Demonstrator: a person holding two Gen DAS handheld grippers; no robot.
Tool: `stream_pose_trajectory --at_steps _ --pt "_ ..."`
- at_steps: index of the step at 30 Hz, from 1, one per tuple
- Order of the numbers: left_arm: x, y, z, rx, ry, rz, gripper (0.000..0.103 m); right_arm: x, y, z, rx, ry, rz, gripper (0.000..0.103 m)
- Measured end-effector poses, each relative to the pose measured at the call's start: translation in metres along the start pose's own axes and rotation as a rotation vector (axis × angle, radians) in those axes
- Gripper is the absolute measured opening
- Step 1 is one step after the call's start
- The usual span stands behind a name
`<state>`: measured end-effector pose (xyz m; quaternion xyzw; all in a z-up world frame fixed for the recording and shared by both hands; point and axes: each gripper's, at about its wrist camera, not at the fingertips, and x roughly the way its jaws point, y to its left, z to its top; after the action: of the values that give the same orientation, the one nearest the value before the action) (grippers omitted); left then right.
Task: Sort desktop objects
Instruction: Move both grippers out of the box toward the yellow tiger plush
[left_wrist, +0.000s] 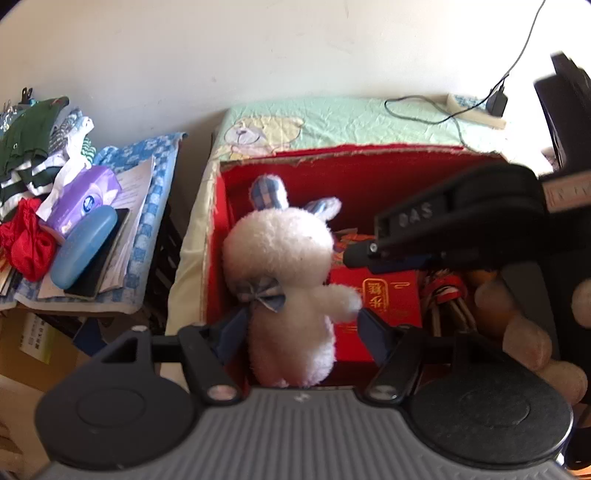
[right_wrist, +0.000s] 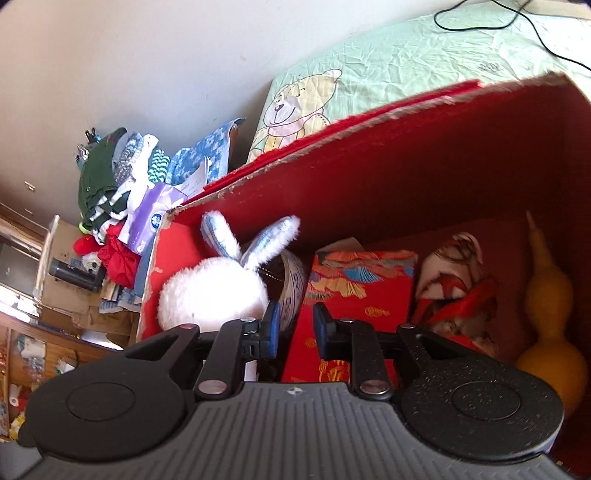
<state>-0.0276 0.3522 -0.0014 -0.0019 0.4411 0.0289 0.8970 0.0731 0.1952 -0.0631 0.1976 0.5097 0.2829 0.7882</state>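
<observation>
Inside the red box (left_wrist: 369, 173), the white plush rabbit (left_wrist: 284, 273) stands between the spread fingers of the left tool (left_wrist: 301, 332), which lies released around its lower body with a gap at each side. Just beside it, the right tool (right_wrist: 295, 332) hovers with fingers parted and empty, over the red packet (right_wrist: 354, 291).

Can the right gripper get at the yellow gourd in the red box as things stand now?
Probably yes. The right gripper holds nothing and hangs over the red box, which is open on top. The yellow gourd lies uncovered at the right wall; only the wall crowds it.
</observation>
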Motion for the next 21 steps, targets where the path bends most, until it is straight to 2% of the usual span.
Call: stream_pose_trajectory --at_steps 6,12,21 --pt "-0.021 0.003 -0.005 -0.029 -0.062 -0.069 0.070 -0.029 -0.004 -0.018 -0.031 -0.095 0.027 0.023" --pt "-0.039 -0.011 0.000 -0.031 -0.098 -0.127 0.070 -0.070 -0.003 -0.030 -0.126 -0.226 0.039 0.023" --pt "-0.050 -0.068 0.006 -0.022 -0.116 -0.197 0.070 -0.134 -0.038 -0.035 -0.139 -0.328 0.092 0.023"
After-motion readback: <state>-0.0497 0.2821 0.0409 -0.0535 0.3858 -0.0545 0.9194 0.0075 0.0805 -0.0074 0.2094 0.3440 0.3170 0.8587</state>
